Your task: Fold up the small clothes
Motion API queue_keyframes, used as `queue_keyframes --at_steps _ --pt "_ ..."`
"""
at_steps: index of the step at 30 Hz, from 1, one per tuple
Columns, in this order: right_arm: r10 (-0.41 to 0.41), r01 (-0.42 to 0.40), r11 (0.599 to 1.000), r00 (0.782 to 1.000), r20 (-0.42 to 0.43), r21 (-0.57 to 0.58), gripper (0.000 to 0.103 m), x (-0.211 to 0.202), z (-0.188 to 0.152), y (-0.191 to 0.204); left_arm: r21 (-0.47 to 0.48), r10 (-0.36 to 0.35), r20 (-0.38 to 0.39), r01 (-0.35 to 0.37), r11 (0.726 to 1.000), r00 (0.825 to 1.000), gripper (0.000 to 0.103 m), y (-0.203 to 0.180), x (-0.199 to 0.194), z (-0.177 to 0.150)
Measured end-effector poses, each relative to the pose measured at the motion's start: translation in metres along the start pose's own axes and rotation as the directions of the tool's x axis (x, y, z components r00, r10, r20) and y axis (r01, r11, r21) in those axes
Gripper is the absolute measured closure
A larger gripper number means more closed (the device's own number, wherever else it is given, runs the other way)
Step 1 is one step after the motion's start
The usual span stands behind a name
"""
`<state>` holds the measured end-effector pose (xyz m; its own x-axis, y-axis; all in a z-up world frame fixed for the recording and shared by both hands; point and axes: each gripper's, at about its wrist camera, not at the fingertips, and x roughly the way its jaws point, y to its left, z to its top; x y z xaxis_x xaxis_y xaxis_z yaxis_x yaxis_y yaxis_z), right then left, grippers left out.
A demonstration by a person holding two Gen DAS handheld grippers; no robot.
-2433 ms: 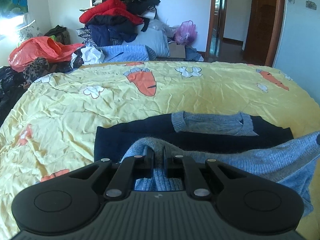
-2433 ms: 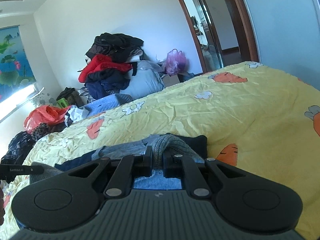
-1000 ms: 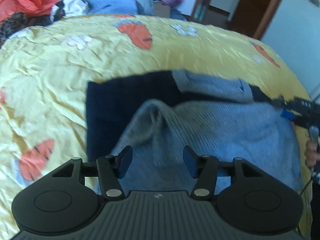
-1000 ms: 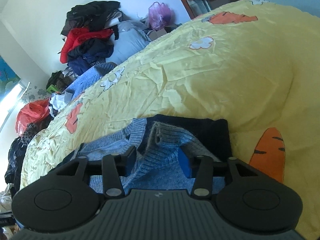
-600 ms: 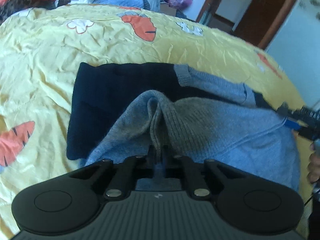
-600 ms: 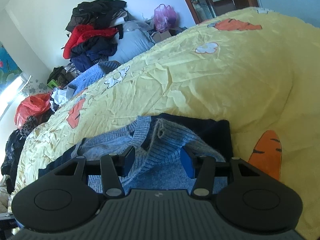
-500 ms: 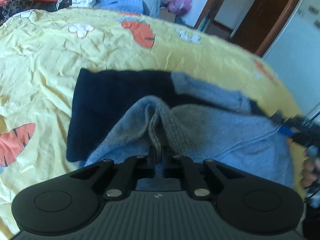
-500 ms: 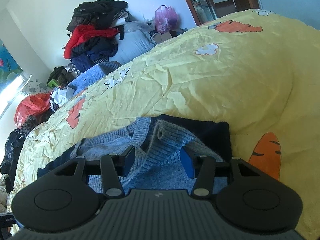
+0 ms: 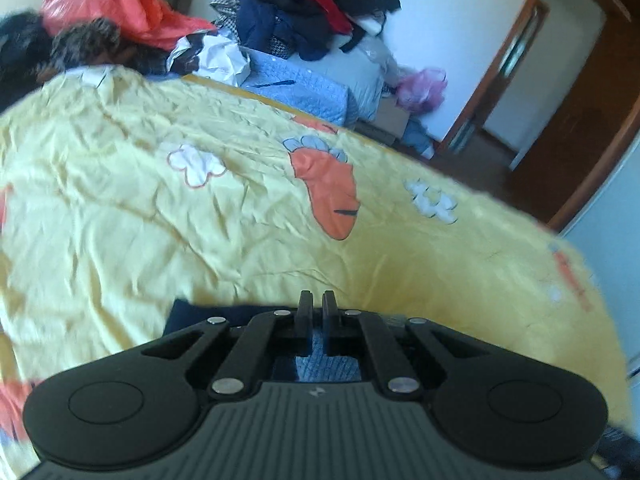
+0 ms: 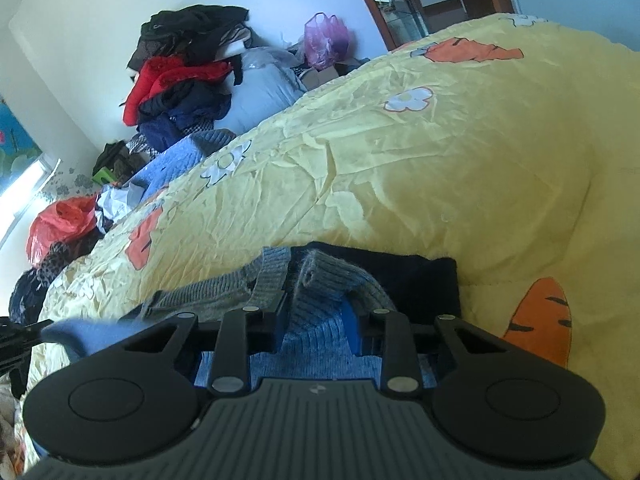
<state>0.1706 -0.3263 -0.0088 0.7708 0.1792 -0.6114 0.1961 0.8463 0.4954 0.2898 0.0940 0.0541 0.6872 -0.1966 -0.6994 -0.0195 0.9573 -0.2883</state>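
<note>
Since a moment ago the left claw (image 9: 314,312) has pinched together on a fold of the grey-blue sweater (image 10: 320,304) and is now swinging away across the bed, so that its own view is blurring and showing mostly yellow quilt (image 9: 200,216) where knitwear was filling it before. Its jaws are sitting almost touching, with a strip of blue knit showing right behind them, so it is gripping the sweater's edge. The right claw (image 10: 316,326) has just been closing: its jaws are standing narrower than they were half a second back, with a raised ridge of the sweater's ribbed cloth between them, and the blue pad on its right finger is lying against the knit; whether the pads are truly pressing I cannot tell. The sweater is lying on the bed near the person's edge of it, on top of a dark navy garment (image 10: 412,280) that is spreading flat beneath it and showing past it toward the carrot print (image 10: 538,320) on the quilt. In the right wrist view a lifted corner of pale blue knit is hanging at the far left, beside the dark tip of the other tool. Beyond the bed a heap of red, black and navy clothes (image 10: 180,72) is piling against the white wall, with a red plastic bag (image 9: 116,4) and a pink bag (image 10: 326,38) nearby.
</note>
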Motion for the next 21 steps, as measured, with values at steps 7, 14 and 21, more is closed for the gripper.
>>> queue_keyframes --at_steps 7,14,21 --pt "-0.036 0.029 0.998 0.989 0.141 0.053 0.048 -0.027 0.008 -0.005 0.131 0.219 0.067 -0.226 0.965 0.973 0.097 0.001 0.000 0.002" --pt "0.084 -0.083 0.978 0.996 -0.001 -0.193 0.041 -0.022 -0.006 0.028 0.310 0.085 0.011 -0.084 0.947 0.996 0.061 -0.005 -0.024 -0.039" --pt "-0.098 0.091 0.947 0.995 -0.007 -0.309 0.034 -0.007 -0.033 0.047 0.554 0.156 0.142 -0.209 0.806 0.978 0.032 -0.016 -0.020 -0.088"
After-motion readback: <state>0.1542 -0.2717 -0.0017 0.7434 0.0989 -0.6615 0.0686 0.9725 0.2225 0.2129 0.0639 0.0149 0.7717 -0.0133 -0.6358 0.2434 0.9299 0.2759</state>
